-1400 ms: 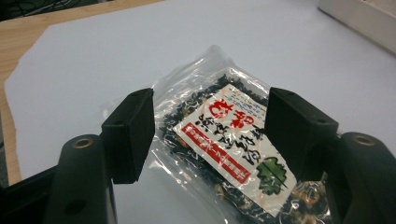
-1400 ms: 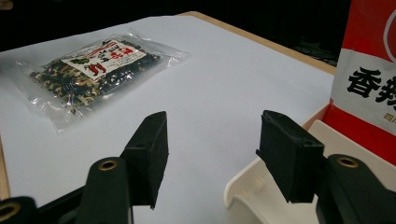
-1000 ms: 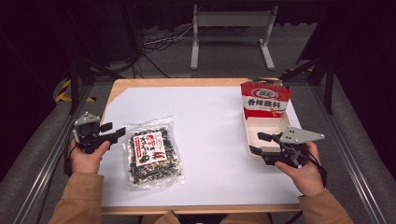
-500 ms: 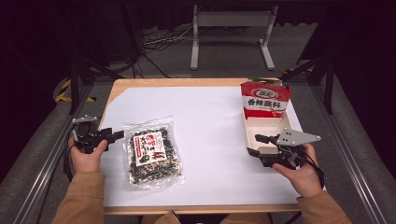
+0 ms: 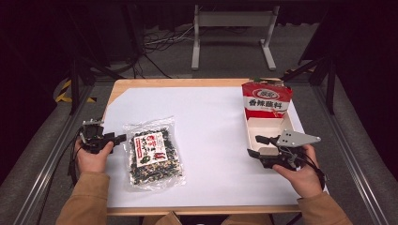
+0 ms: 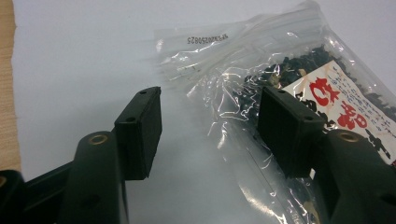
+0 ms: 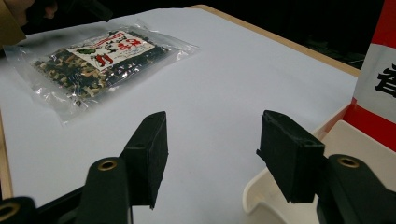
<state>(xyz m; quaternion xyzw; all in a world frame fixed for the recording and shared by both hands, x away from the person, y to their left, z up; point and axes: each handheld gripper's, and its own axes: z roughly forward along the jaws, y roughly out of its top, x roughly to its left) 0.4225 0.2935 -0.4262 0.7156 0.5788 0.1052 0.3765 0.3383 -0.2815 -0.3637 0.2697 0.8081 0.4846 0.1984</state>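
Observation:
A clear bag of dark dried bits with a red-and-white label (image 5: pixel 152 152) lies flat on the white sheet at the left. My left gripper (image 5: pixel 117 138) sits low at the bag's left edge. In the left gripper view its jaws (image 6: pixel 212 126) stand apart and have just been closing a little. The bag's clear plastic edge (image 6: pixel 224 84) lies between them, and no pad presses on it. My right gripper (image 5: pixel 256 146) is open beside the near end of the white tray (image 5: pixel 265 125), with nothing between its jaws (image 7: pixel 212 154).
A red-and-white packet (image 5: pixel 266 101) stands upright at the tray's far end. The white sheet (image 5: pixel 211 122) covers most of the wooden table (image 5: pixel 187 83). The tray's rim (image 7: pixel 254 196) is under my right gripper's right jaw. A metal stand (image 5: pixel 232 28) is on the floor beyond the table.
My left gripper has sunk toward the table at the bag's left edge. The right gripper, bag and tray have stayed where they were.

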